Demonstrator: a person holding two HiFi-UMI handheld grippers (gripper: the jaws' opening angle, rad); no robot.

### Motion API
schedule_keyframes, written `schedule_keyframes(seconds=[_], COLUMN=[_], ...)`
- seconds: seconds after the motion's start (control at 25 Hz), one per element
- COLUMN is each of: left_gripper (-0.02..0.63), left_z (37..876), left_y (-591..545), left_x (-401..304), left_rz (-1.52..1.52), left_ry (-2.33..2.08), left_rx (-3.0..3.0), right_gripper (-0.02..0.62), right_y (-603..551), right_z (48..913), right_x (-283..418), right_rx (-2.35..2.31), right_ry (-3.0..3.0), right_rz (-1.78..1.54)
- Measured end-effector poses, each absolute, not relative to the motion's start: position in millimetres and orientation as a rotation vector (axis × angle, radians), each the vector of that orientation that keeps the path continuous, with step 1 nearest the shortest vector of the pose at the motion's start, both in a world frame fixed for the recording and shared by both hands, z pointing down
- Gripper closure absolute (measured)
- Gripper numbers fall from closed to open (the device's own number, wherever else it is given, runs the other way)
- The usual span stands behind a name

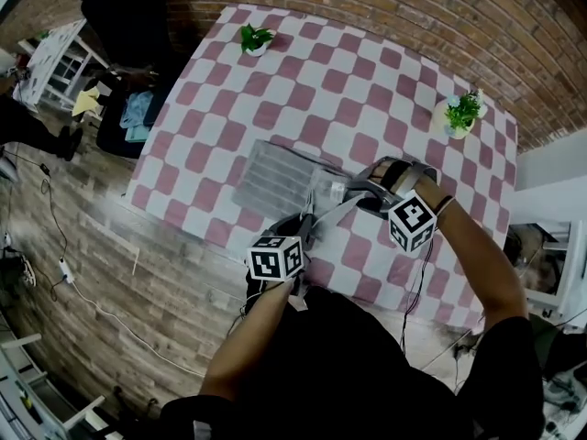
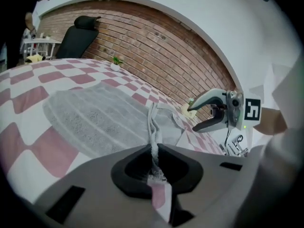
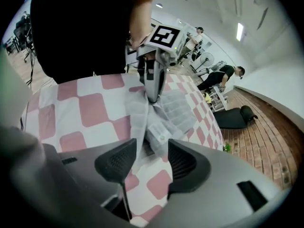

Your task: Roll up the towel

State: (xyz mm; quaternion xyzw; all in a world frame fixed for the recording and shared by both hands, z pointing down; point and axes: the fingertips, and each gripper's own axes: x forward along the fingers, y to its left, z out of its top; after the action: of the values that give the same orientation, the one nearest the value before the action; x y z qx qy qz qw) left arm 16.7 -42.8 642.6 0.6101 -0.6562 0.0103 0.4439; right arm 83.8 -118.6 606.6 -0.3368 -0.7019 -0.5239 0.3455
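grey towel (image 1: 275, 180) lies mostly flat on the checked desk (image 1: 367, 81), its near end bunched. left hand-held gripper (image 2: 154, 151) is clamped on the towel's edge. right hand-held gripper (image 3: 150, 156) has jaws apart and empty above the bunch. rolling barely begun; nearly the whole length remains.

Looks like a lab or data-collection studio dressed as a home. Brick wall (image 1: 413, 7) and brick-pattern floor (image 1: 101, 236). The table (image 1: 303, 71) has a pink-white checked cloth and small potted plants (image 1: 255, 38). Loose cables (image 1: 64, 269) trail over the floor, with a white rack (image 1: 57, 62) alongside. Right gripper view shows an open hall with ceiling strip lights (image 3: 239, 31) and other people (image 3: 223, 75) in the background.
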Motion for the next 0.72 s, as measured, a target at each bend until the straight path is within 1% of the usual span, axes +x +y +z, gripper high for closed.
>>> schedule_keyframes(seconds=[0.24, 0.36, 0.4, 0.44, 0.48, 0.52, 0.72], left_gripper=[0.571, 0.571, 0.569, 0.569, 0.569, 0.569, 0.568], left_z=[646.9, 648.0, 647.8, 647.5, 647.1, 646.8, 648.0], left_y=[-43.1, -43.0, -42.9, -42.7, -42.2, -41.6, -44.7], left_x=[12.6, 12.3, 12.5, 12.6, 12.4, 11.9, 14.1], left_rz=[0.014, 0.028, 0.029, 0.03, 0.031, 0.035, 0.038], left_ry=[-1.617, -1.612, -1.61, -1.61, -1.611, -1.614, -1.617], left_rx=[1.494, 1.504, 1.506, 1.508, 1.508, 1.508, 1.515], right_gripper=[0.411, 0.446, 0.47, 0.499, 0.549, 0.586, 0.589], right_y=[-108.9, -119.5, -123.6, -126.1, -126.8, -126.0, -116.5], right_z=[625.3, 633.4, 636.3, 637.0, 635.1, 630.1, 599.2], right_x=[94.6, 87.6, 84.1, 80.5, 76.4, 71.9, 48.6], right_rx=[-0.8, -0.696, -0.677, -0.67, -0.668, -0.666, -0.668], right_ry=[-1.806, -1.775, -1.773, -1.783, -1.802, -1.824, -1.864], right_rz=[-1.497, -1.56, -1.556, -1.543, -1.535, -1.534, -1.604])
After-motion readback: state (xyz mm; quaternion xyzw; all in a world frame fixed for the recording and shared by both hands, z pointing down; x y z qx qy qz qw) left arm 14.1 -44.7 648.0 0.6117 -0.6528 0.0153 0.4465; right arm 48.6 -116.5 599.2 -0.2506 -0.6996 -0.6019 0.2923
